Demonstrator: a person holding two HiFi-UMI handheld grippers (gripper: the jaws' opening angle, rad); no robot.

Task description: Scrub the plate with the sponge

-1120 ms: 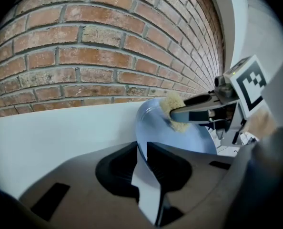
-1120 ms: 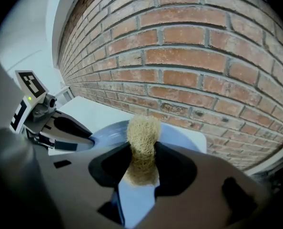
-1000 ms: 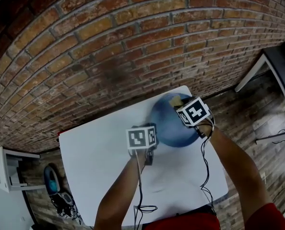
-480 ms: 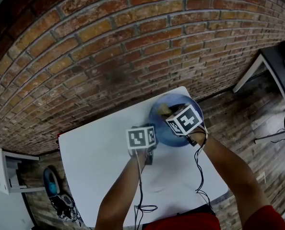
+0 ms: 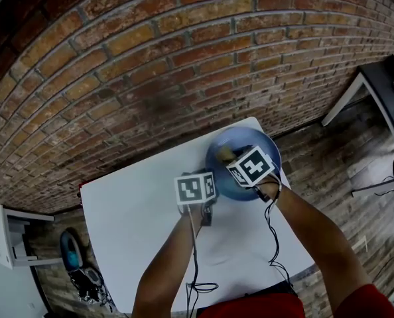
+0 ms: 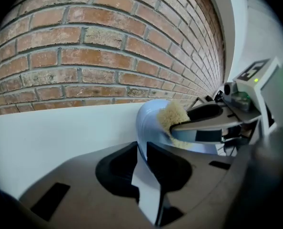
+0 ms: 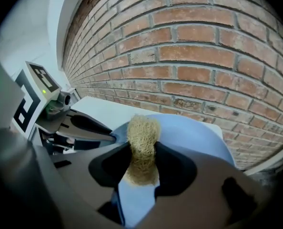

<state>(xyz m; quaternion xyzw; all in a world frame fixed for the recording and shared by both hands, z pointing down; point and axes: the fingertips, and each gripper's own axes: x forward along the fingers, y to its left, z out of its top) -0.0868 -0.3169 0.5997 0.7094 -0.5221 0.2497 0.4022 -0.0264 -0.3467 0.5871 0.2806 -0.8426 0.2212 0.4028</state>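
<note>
- Our left gripper (image 6: pixel 141 152) has its fingers (image 6: pixel 116 170) clamped on the near rim of the blue plate (image 6: pixel 150 116), which lies at the far corner of the desk (image 5: pixel 137 224).
- Our right gripper (image 7: pixel 142 156) has its fingers closed on the sponge (image 7: pixel 142 137) — its tip lies against the plate's inner face.

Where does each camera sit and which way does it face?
Head view: on the head, facing steeply down at table and plate; both forearms show.
Left gripper view: on the left gripper, along jaws clamping the plate's rim.
Right gripper view: on the right gripper, along jaws squeezing the sponge, over the plate.
Shared: both gripper views show plate, sponge, the other gripper.
</note>
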